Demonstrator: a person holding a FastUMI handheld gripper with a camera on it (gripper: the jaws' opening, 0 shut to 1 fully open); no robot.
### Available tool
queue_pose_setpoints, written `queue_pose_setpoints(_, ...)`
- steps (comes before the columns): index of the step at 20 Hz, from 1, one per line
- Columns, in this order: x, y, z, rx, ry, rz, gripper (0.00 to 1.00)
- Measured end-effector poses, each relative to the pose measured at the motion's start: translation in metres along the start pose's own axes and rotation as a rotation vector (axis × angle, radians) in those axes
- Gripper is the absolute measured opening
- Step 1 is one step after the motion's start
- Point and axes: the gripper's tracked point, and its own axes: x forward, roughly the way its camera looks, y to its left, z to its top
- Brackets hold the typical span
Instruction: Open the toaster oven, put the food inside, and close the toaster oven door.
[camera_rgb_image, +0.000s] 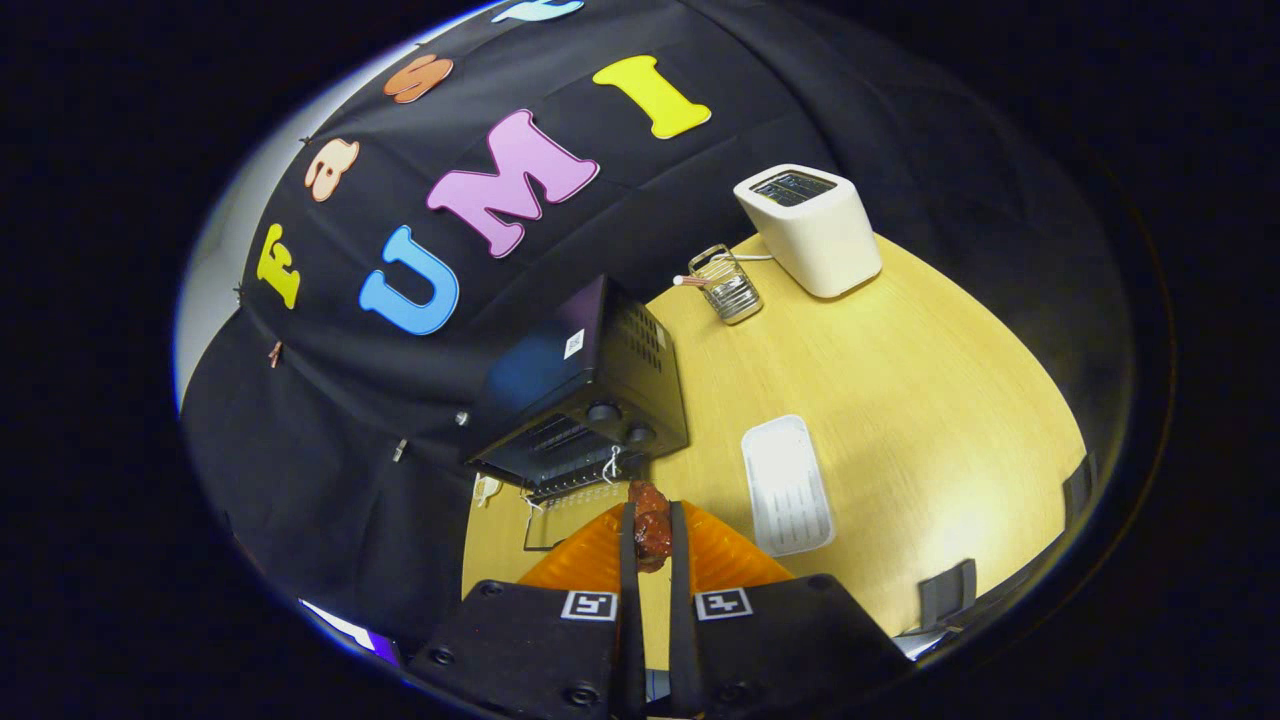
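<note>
Dark red-brown food (650, 530) pinched between the two fingers of the gripper (652, 545), jaws clamped on it from both sides, tip of the piece poking out ahead of the fingertips. Carried above the desk (900, 400), just short of the oven (580, 400), which sits at the desk's left edge against the booth cloth. Oven door (565, 510) looks dropped open, a glassy flap hanging toward the fingers with the rack visible behind it. Likely mid-delivery, with insertion and closing not yet done. Risks from here: thin grip on a soft, lumpy piece, so could slip or tear loose if tilted or bumped; could catch on the door's near lip or on the string loop (610, 465) dangling at the oven front if brought in too low; could land on the door instead of the rack if let go too early. White tray (787, 485) lying near mid-desk, white toaster (812, 228) and small wire basket (727, 283) at the far edge, all well apart from the path.
</note>
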Motion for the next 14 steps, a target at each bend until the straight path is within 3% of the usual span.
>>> queue_pose_setpoints(7, 0.016, 0.057, -0.044, 0.038, -0.013, 0.041, 0.14)
queue_pose_setpoints(14, 0.062, 0.111, -0.074, 0.012, -0.014, 0.08, 0.14)
